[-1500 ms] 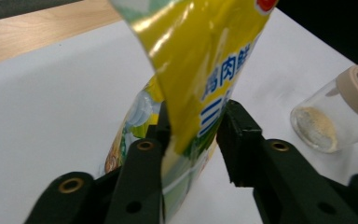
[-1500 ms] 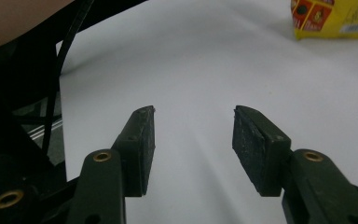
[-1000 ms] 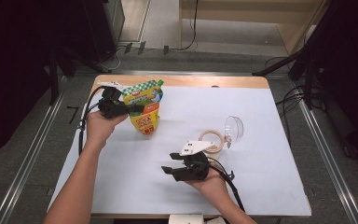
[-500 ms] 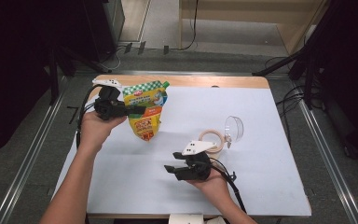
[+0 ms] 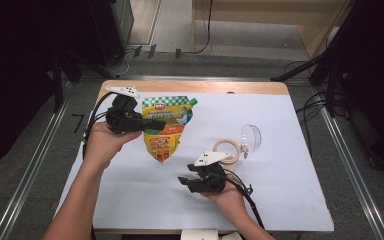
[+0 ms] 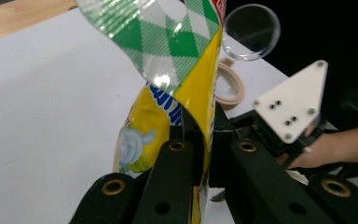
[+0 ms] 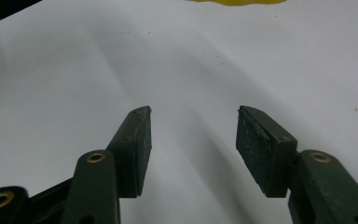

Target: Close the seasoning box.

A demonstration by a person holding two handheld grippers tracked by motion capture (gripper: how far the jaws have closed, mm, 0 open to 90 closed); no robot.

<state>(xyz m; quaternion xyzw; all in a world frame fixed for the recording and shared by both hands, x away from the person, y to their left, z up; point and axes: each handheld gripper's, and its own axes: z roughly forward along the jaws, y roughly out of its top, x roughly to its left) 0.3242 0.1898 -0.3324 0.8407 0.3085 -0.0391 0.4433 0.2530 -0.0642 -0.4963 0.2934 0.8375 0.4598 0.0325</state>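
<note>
— What sits nearest, low in the frame?
— The right hand-held gripper [image 5: 186, 181], jaws spread and empty over the white tabletop [image 5: 290, 165].
— And the pouch?
— The yellow-and-green foil pouch [image 5: 166, 125] hangs up and left of it, long axis vertical, tip down. The left hand-held gripper [image 5: 147, 125] is clamped on its left edge, so the right one must reach toward centre-left.

The high view is looking down and forward over the white table [image 5: 290, 150]. The left gripper view is sitting close behind the pouch [image 6: 182, 84], sharing the tape ring [image 6: 230, 84] at upper right. The right gripper view is hovering low, facing bare tabletop.
</note>
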